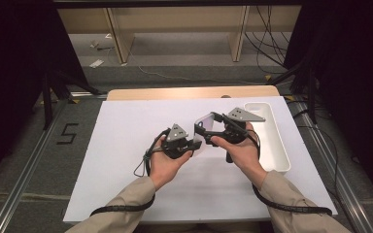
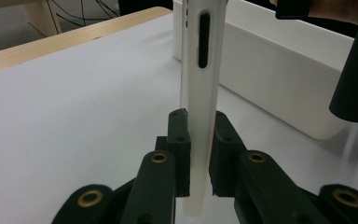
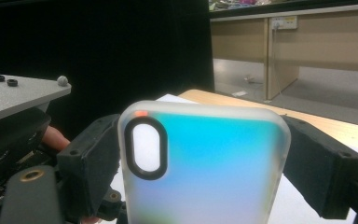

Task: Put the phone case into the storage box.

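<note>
A frosted translucent phone case (image 1: 205,127) with a blue-green tinted back and an oval camera cut-out is held up above the white table cover, between both grippers. My left gripper (image 1: 197,142) is shut on its thin lower edge; in the left gripper view the case (image 2: 204,93) stands edge-on between the two pads (image 2: 179,140). My right gripper (image 3: 205,158) spans the width of the case (image 3: 214,177), with a black jaw against each long side. The grey plate of the left gripper (image 3: 14,95) sits at the left of the right gripper view.
A long white tray (image 1: 273,145) lies along the right side of the white cover (image 1: 126,160), close beside the right hand; its wall (image 2: 279,79) is right behind the case. The wooden table edge (image 1: 175,93) runs at the back. Cables trail from both grippers.
</note>
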Available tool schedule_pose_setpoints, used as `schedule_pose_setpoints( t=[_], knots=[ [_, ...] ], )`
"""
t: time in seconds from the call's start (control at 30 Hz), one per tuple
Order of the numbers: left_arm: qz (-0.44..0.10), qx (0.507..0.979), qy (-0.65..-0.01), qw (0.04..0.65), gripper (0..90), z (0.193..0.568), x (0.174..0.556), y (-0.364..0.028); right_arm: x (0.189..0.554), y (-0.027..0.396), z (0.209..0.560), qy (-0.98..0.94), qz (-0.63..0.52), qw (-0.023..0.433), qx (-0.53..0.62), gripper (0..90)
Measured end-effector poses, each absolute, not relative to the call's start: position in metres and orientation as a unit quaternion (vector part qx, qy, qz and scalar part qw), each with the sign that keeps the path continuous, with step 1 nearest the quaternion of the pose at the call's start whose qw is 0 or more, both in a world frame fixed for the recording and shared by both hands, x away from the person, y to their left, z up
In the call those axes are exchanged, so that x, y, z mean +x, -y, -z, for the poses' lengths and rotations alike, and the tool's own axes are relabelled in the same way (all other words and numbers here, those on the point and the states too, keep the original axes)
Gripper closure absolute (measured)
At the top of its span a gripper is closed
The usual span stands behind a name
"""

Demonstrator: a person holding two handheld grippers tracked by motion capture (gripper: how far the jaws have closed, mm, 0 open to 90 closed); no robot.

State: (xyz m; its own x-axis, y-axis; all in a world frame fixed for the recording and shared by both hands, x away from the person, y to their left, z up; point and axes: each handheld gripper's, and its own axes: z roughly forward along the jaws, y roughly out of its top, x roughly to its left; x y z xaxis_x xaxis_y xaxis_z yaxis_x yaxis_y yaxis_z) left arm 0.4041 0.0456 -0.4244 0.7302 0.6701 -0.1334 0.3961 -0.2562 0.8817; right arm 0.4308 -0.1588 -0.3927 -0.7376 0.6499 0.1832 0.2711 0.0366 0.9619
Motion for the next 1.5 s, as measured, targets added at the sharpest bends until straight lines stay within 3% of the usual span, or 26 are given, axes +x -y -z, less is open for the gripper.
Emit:
schedule_pose_setpoints(
  t=[0.63, 0.83, 0.93, 1.0, 1.03, 1.07, 1.1, 1.2, 1.27, 1.33, 1.5],
  knots=[
    [-0.148, 0.779, -0.326, 0.515, 79.9, 0.424, 0.404, -0.047, 0.429, 0.160, 0.390, -0.699, -0.618, 0.161, 0.322, 18.3],
    [-0.145, 0.778, -0.323, 0.520, 73.8, 0.424, 0.405, -0.046, 0.428, 0.159, 0.389, -0.699, -0.618, 0.161, 0.322, 18.4],
    [-0.147, 0.777, -0.317, 0.524, 67.5, 0.423, 0.405, -0.046, 0.428, 0.160, 0.388, -0.698, -0.617, 0.166, 0.322, 18.4],
    [-0.142, 0.781, -0.309, 0.524, 53.1, 0.422, 0.407, -0.045, 0.428, 0.162, 0.387, -0.696, -0.618, 0.168, 0.324, 18.4],
    [-0.143, 0.781, -0.306, 0.526, 53.1, 0.422, 0.406, -0.045, 0.428, 0.162, 0.387, -0.696, -0.618, 0.168, 0.324, 18.4],
    [-0.146, 0.779, -0.306, 0.527, 47.8, 0.422, 0.406, -0.044, 0.428, 0.162, 0.386, -0.696, -0.618, 0.169, 0.324, 18.4],
    [-0.141, 0.782, -0.304, 0.525, 31.3, 0.421, 0.407, -0.043, 0.429, 0.164, 0.385, -0.695, -0.618, 0.170, 0.325, 18.4],
    [-0.147, 0.785, -0.299, 0.523, 17.1, 0.420, 0.406, -0.042, 0.429, 0.165, 0.384, -0.694, -0.619, 0.174, 0.326, 18.4],
    [-0.149, 0.788, -0.297, 0.518, 13.9, 0.420, 0.407, -0.043, 0.430, 0.167, 0.383, -0.693, -0.618, 0.175, 0.327, 18.4],
    [-0.150, 0.794, -0.291, 0.513, 2.8, 0.420, 0.407, -0.044, 0.430, 0.168, 0.383, -0.691, -0.619, 0.176, 0.328, 18.4],
    [-0.149, 0.801, -0.281, 0.508, 0.0, 0.420, 0.407, -0.047, 0.430, 0.170, 0.382, -0.690, -0.619, 0.182, 0.329, 18.3]
  ],
)
